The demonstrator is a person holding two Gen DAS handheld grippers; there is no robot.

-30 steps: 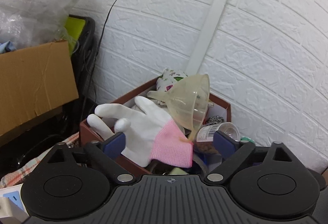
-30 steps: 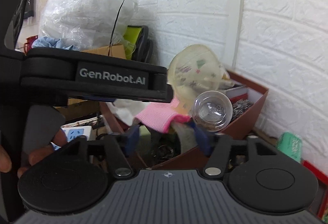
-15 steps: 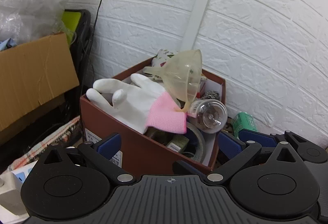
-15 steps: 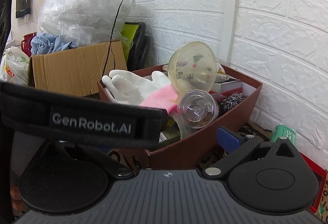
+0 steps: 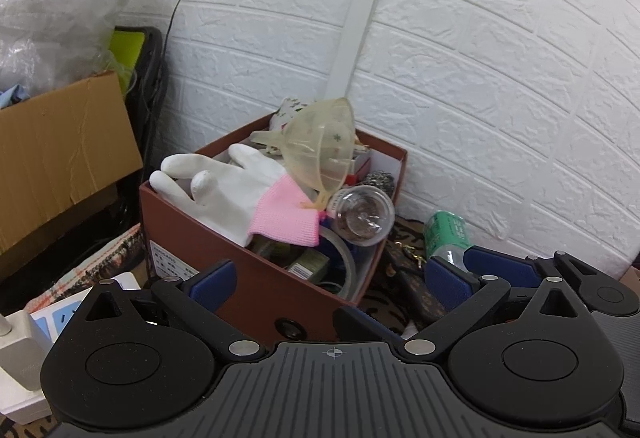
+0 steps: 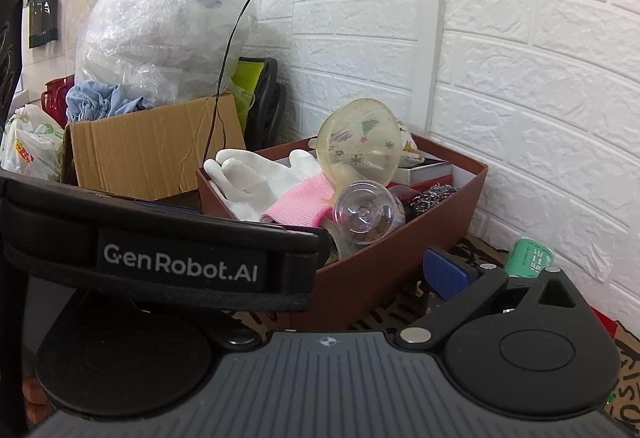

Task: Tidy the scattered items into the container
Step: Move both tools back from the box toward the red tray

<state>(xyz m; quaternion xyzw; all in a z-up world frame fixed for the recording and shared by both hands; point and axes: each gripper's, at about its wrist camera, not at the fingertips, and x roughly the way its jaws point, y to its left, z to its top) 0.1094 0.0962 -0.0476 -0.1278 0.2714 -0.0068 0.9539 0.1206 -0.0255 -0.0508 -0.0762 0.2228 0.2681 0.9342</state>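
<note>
Brown box (image 5: 224, 238) sits against the white brick wall (image 5: 500, 57), piled full. On top: white glove w/ pink cuff (image 5: 236, 193) hanging over the near rim, a yellowish funnel (image 5: 324, 149) tipped on its side, and a clear plastic jar (image 5: 362, 215) lying mouth-out just below the funnel. A steel scrubber (image 6: 432, 197) is partly hidden behind the jar; a roll of tape (image 5: 344, 262) and some small packets lower in the box are mostly covered, can't make out what they are. Something floral at the back of the box is blocked by the funnel.

Green can (image 5: 444, 234) lies outside the box, on the patterned mat (image 5: 396, 278) betw. box and wall, lower end cut off by the right gripper in the left-wrist view.

Left gripper (image 5: 328, 282): jaws spread wide, nothing betw. them, in front of the box's near corner, not touching it. Right gripper (image 6: 304, 274): jaws have just been opening and are now at their widest, holding nothing; only the right blue pad shows in its own view, the left one is hidden behind the left gripper's black strap marked GenRobot.AI.

Left of the box: a cardboard carton (image 6: 152, 149) and a big bag of bubble wrap (image 6: 160, 37); a white power strip (image 5: 60, 314) at bottom-left is cut off by the frame edge.
</note>
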